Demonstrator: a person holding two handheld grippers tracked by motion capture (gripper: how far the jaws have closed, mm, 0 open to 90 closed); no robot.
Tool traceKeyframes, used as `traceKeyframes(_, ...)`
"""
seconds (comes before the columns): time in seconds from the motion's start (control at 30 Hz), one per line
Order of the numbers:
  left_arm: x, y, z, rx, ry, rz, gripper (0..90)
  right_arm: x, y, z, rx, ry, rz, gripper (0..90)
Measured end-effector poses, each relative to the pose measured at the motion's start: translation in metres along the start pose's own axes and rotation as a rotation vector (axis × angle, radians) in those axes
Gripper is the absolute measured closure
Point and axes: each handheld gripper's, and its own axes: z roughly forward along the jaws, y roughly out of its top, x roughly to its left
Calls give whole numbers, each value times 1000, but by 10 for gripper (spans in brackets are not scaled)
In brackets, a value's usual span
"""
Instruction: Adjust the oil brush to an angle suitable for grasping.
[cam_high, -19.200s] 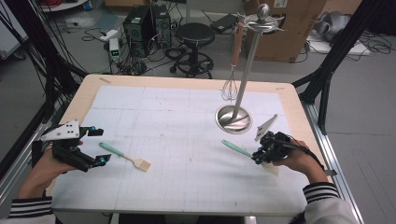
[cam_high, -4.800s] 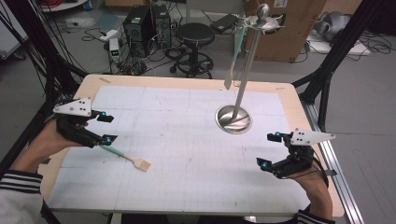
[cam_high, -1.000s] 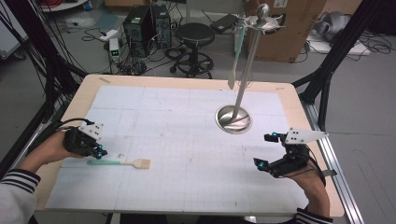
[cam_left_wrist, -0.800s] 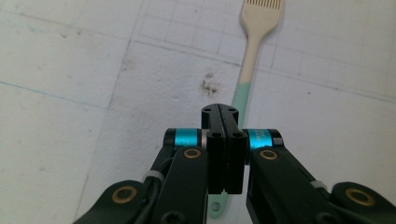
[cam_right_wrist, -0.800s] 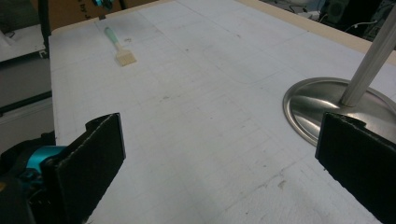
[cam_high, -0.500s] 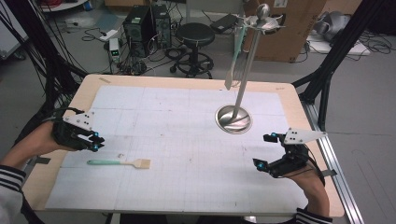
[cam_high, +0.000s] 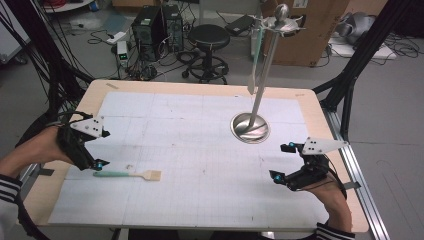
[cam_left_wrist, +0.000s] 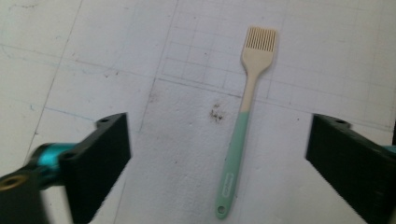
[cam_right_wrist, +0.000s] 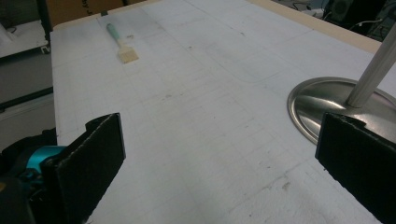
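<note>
A mint-handled, cream-bristled pastry brush (cam_high: 127, 174) lies flat at four o'clock of the black left gripper (cam_high: 95, 150), whose jaws have just been opening.

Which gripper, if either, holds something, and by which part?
Neither. The left gripper, jaws just opened, hangs above the brush lying on the table; the right gripper is open.

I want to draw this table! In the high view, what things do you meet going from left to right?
left gripper → brush → stand → right gripper
</note>
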Motion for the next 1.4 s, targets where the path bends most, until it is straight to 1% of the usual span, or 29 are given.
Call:
traceKeyframes(0.1,2,1,3,15,-8,-9,16,0,0,0,2,0,-2,1)
traceKeyframes(0.13,2,1,5,21,-4,-4,16,0,0,0,2,-1,-2,0)
traceKeyframes(0.17,4,1,7,37,-18,1,16,0,0,0,3,0,-1,0)
traceKeyframes(0.2,3,1,10,28,-26,-13,16,0,0,0,2,0,-3,0)
traceKeyframes(0.23,4,0,12,39,-24,-2,16,0,0,0,2,-1,-4,0)
traceKeyframes(0.27,4,0,14,46,-27,1,16,0,0,0,2,-2,-2,1)
traceKeyframes(0.3,3,0,17,43,-38,-6,17,0,0,0,3,-1,-2,1)
traceKeyframes(0.33,3,-1,20,50,-43,8,16,0,0,0,3,-2,-2,1)
traceKeyframes(0.37,2,-1,23,54,-47,3,16,0,0,0,3,-4,-3,0)
traceKeyframes(0.4,2,-3,26,65,-55,7,16,0,0,0,2,-3,-2,1)
traceKeyframes(0.43,4,-3,27,87,-68,21,16,0,0,0,2,-4,-3,0)
traceKeyframes(0.47,3,-5,30,85,-70,24,17,0,0,0,2,-4,-2,0)
traceKeyframes(0.53,4,-8,34,90,-88,25,23,0,0,0,5,-1,-1,0)
traceKeyframes(0.67,3,-14,41,108,-102,22,24,0,0,0,4,0,-4,0)
traceKeyframes(0.7,2,-16,43,104,-106,16,24,0,0,-1,7,-2,-1,1)
traceKeyframes(0.8,0,-19,48,125,-109,28,33,-1,-1,0,3,-6,-2,1)
traceKeyframes(0.87,0,-20,51,135,-122,41,51,0,-1,0,5,-5,-1,1)
traceKeyframes(0.97,-1,-22,55,140,-135,33,50,0,-1,0,5,-3,-1,1)
traceKeyframes(1.03,-1,-25,58,156,-137,32,50,0,-1,0,6,-3,-2,1)
traceKeyframes(1.17,-3,-28,65,187,-133,47,51,0,-1,0,5,-3,0,0)
traceKeyframes(1.2,-4,-29,66,188,-131,42,51,0,-1,0,4,-3,0,1)
traceKeyframes(1.27,-4,-29,68,197,-137,54,80,0,-1,0,5,-4,-1,1)
traceKeyframes(1.33,-5,-30,71,200,-151,53,97,-1,-1,0,5,-6,-1,1)
traceKeyframes(1.37,-5,-30,72,206,-161,60,103,-1,-1,0,4,-6,-2,1)
traceKeyframes(1.4,-6,-31,73,217,-162,66,110,0,-1,0,4,-4,-2,0)
